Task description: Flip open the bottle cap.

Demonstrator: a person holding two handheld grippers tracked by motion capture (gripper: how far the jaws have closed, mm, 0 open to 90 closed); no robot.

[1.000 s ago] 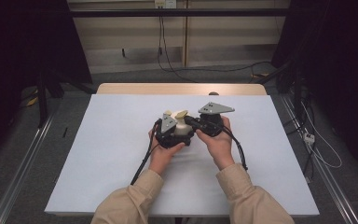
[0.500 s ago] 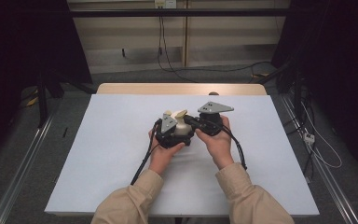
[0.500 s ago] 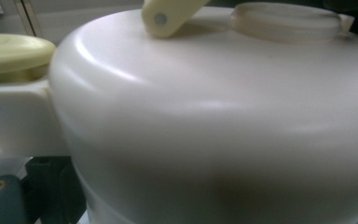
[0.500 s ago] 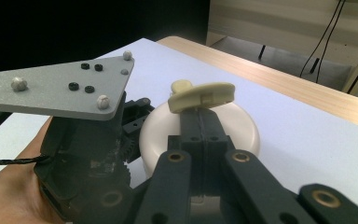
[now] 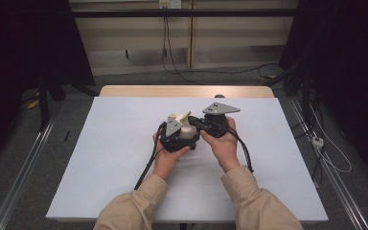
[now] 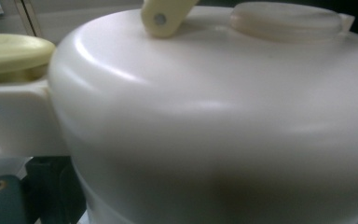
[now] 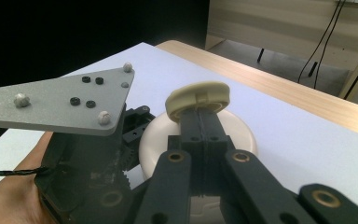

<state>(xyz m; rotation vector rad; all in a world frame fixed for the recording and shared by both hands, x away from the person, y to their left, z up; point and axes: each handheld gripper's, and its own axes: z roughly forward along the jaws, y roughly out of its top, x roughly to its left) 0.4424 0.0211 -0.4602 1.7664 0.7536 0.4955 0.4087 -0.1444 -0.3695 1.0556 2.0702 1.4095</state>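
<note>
Right gripper view: we judge the right claw (image 7: pixel 200 116), shut beneath the knob (image 7: pixel 198 99), could slip while the left claw's (image 5: pixel 181 136) state stays untellable against the cream pot (image 6: pixel 214 121).

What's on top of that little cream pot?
On the cream pot sit a round flat cap and a yellowish handle, which the right tool pinches. Its inside is hidden.

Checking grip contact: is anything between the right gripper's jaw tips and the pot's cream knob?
Nothing: in the right gripper view the right gripper meets the knob directly.
</note>
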